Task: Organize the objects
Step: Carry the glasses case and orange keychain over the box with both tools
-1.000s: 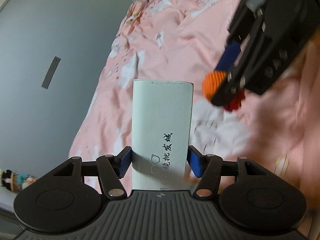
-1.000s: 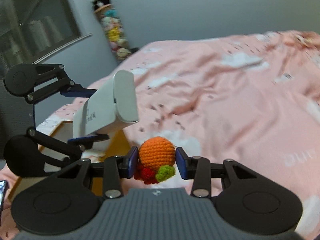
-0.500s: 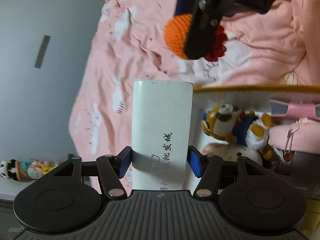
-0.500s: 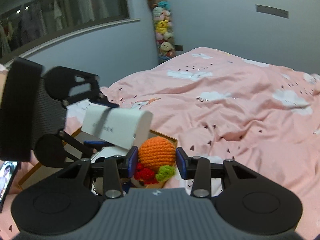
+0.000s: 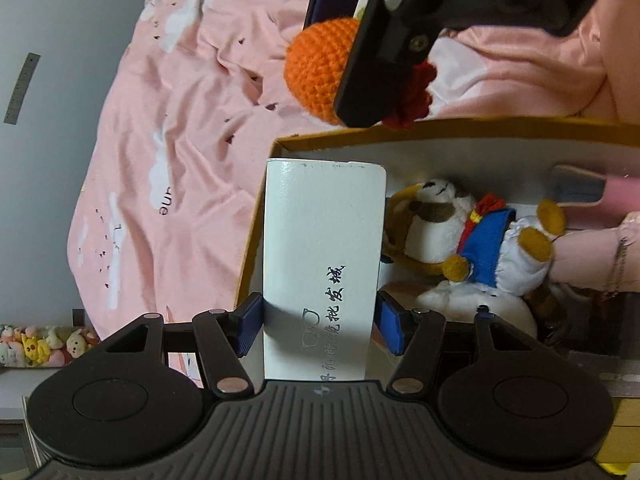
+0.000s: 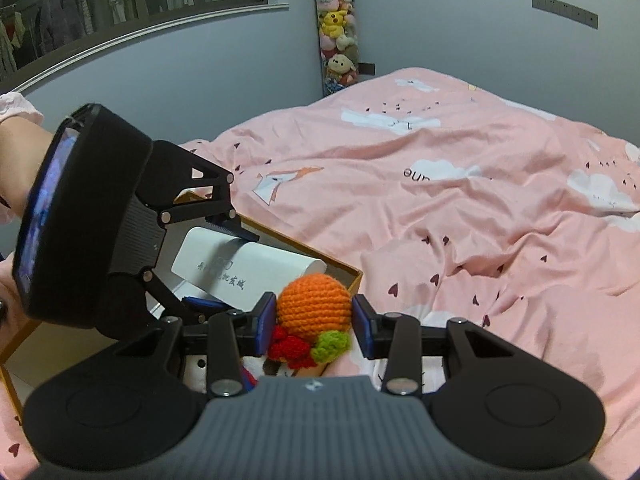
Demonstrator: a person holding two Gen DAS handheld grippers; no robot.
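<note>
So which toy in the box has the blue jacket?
Find the yellow-rimmed cardboard box on the pink bedspread. Inside it, right of the white rectangular case, lies a brown-and-white plush toy, the only one wearing a blue jacket with a red bow.

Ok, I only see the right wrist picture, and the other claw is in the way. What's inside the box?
Observer: A plush toy in a blue jacket with a red bow lies in the box.
Operator: Anything else in there?
Observer: Yes, a white plush lies under it, and something pink is beside it.
Operator: Is the white case held properly?
Observer: Both pads of the left claw press the sides of the white case.
</note>
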